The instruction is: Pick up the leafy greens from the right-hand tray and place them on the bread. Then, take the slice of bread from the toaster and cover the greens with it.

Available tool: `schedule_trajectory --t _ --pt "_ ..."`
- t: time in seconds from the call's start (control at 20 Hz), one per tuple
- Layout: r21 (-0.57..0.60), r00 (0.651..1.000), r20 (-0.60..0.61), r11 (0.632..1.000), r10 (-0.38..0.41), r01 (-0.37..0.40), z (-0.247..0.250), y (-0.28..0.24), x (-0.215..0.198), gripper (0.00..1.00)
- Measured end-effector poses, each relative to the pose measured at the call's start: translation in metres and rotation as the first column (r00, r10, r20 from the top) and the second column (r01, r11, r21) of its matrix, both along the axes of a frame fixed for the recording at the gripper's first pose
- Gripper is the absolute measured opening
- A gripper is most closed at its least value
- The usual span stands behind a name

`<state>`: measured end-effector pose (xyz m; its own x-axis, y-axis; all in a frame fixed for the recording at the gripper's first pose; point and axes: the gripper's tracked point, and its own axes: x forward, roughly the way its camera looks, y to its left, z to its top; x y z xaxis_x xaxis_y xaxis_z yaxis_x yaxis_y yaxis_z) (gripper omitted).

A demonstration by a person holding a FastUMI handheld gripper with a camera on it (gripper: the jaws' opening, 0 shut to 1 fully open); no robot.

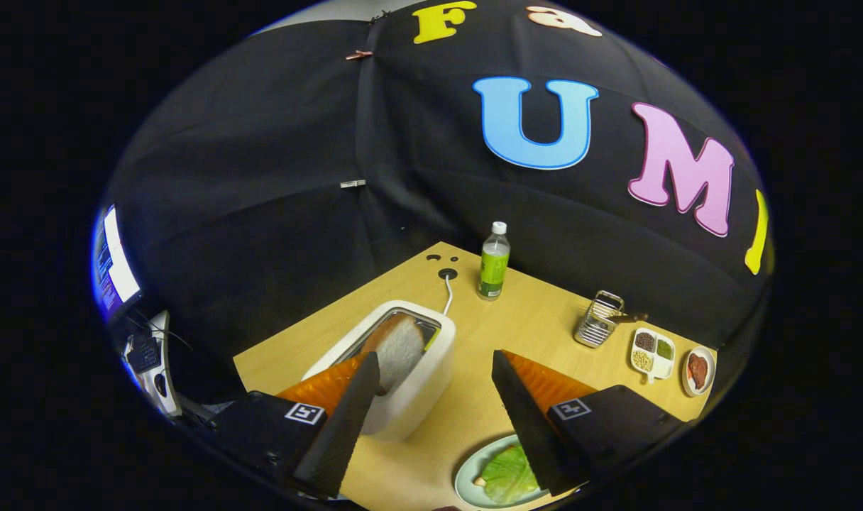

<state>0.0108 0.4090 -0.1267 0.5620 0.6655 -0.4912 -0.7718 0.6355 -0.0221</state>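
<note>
The gripper (435, 376) hangs above the bench (517, 319) with its fingers (350, 404) wide apart, holding nothing. The bread slice (397, 348) stands upright in the white toaster (417, 390), just ahead of the left finger. The leafy greens (508, 475) lie on a pale plate (467, 477) near the bench's front edge. A green bottle (494, 262) stands near the far corner.
</note>
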Motion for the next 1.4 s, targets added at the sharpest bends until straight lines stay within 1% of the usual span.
schedule_trajectory --t 0.2,0.45,0.7,0.8,1.05,1.15,1.2,1.3,1.35,1.4 --pt "-0.02 1.0 -0.013 1.0 0.021 -0.022 -0.014 0.033 -0.004 0.99" --pt "-0.049 1.0 -0.017 0.999 -0.009 0.009 -0.037 0.062 0.005 0.99" --pt "-0.115 0.999 -0.012 0.992 -0.049 0.047 -0.065 0.072 0.013 0.99" --pt "-0.133 0.999 -0.006 0.99 -0.053 0.051 -0.071 0.075 0.013 0.95" --pt "-0.163 0.998 0.006 0.985 -0.057 0.057 -0.077 0.078 0.013 0.64" --pt "-0.173 0.997 0.013 0.981 -0.082 0.083 -0.078 0.076 0.015 0.44" --pt "-0.18 0.995 0.019 0.979 -0.094 0.096 -0.078 0.075 0.018 0.42" --pt "-0.189 0.991 0.03 0.973 -0.129 0.132 -0.076 0.07 0.022 0.33" --pt "-0.187 0.991 0.013 0.974 -0.132 0.132 -0.077 0.072 0.02 0.25" --pt "-0.186 0.99 0.004 0.973 -0.139 0.138 -0.079 0.073 0.02 0.25"
